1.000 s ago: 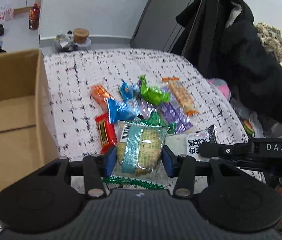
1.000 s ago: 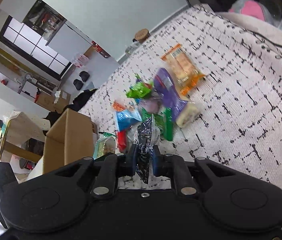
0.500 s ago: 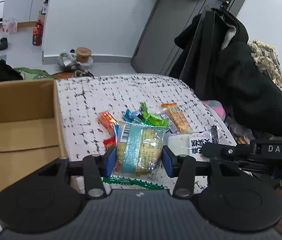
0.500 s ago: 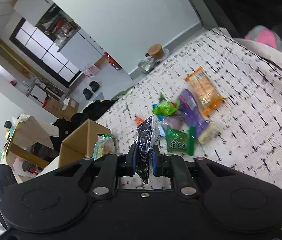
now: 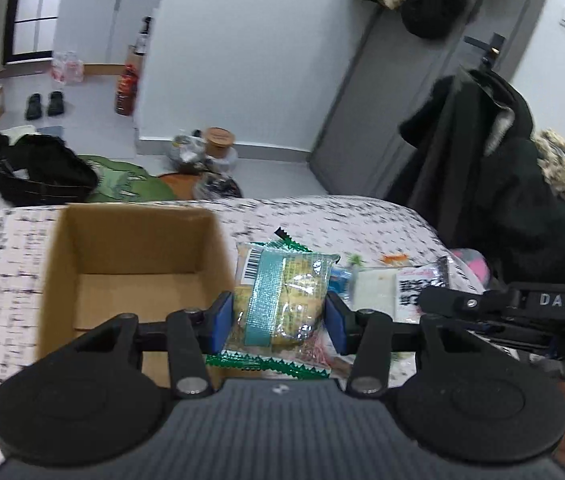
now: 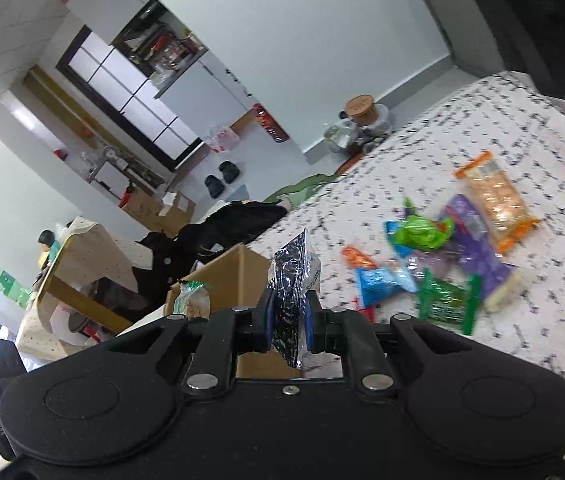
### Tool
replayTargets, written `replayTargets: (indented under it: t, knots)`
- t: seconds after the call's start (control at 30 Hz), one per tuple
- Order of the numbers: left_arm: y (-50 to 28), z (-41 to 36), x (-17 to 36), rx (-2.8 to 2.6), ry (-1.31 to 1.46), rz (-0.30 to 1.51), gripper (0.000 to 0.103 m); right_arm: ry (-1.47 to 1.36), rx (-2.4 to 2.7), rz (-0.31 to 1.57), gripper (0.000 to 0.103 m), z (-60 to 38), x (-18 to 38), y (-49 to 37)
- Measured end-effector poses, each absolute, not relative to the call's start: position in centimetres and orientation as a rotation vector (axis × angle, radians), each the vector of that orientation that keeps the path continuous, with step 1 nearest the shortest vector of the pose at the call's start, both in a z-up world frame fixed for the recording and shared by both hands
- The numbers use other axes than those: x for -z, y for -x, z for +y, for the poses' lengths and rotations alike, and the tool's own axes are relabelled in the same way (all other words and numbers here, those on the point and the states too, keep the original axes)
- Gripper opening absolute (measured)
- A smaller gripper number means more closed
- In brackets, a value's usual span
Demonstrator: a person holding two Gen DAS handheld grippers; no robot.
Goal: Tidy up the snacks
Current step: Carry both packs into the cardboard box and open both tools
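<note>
My left gripper (image 5: pixel 279 326) is shut on a clear yellow snack packet with a teal stripe (image 5: pixel 282 298), held just right of the open cardboard box (image 5: pixel 130 248), whose floor looks bare. My right gripper (image 6: pixel 289 326) is shut on a black and white foil packet (image 6: pixel 292 280), held above the bed near the box corner (image 6: pixel 226 276). That packet also shows in the left wrist view (image 5: pixel 402 290). Several loose snacks lie on the white speckled cover (image 6: pixel 542 320): an orange packet (image 6: pixel 494 204), a purple one (image 6: pixel 474 248), a lime green one (image 6: pixel 422 230), a blue one (image 6: pixel 382 280), a dark green one (image 6: pixel 446 300).
A black coat (image 5: pixel 494 184) hangs at the right by a grey door (image 5: pixel 382 92). Bags and clothes (image 5: pixel 42 172), a jar (image 5: pixel 218 144), a bottle (image 5: pixel 126 88) and shoes (image 5: pixel 44 104) lie on the floor beyond the bed. A small table (image 6: pixel 82 264) stands at the left.
Both grippers have lifted and swung left with their packets. The box has come toward the middle of the left wrist view, and the snack pile has dropped behind the held packet.
</note>
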State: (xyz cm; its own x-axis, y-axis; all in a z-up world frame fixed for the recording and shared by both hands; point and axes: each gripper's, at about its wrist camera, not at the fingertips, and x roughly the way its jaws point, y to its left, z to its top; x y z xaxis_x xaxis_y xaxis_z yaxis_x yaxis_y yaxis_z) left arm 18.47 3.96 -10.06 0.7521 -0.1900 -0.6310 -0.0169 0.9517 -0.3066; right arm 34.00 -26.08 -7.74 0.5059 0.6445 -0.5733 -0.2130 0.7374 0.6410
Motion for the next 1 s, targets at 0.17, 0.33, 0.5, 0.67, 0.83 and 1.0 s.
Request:
replayTargets:
  t: [0.17,0.33,0.5,0.67,0.83,1.0]
  knots:
    - [-17.9,7.2,10.4,0.023,0.319,0.732,0.047,-0.539,-0.593,0.909,0.015,-23.7,7.8,-34.4]
    - [-17.3,9.3,11.0,-0.031,0.327,0.754,0.047,-0.538,-0.636,0.923,0.015,-21.6,7.9,-34.3]
    - [-16.8,10.5,11.9,-0.074,0.342,0.784,0.048,-0.549,-0.672,0.937,0.015,-20.1,7.9,-34.0]
    - [-16.6,11.4,12.1,-0.113,0.350,0.788,0.051,-0.553,-0.693,0.961,0.015,-18.6,8.4,-34.0]
    - [-16.2,11.7,11.9,-0.145,0.352,0.772,0.059,-0.546,-0.702,0.981,0.015,-17.5,8.9,-33.7]
    - [-16.0,11.6,11.9,-0.152,0.341,0.770,0.064,-0.556,-0.736,0.971,0.024,-17.1,8.8,-33.6]
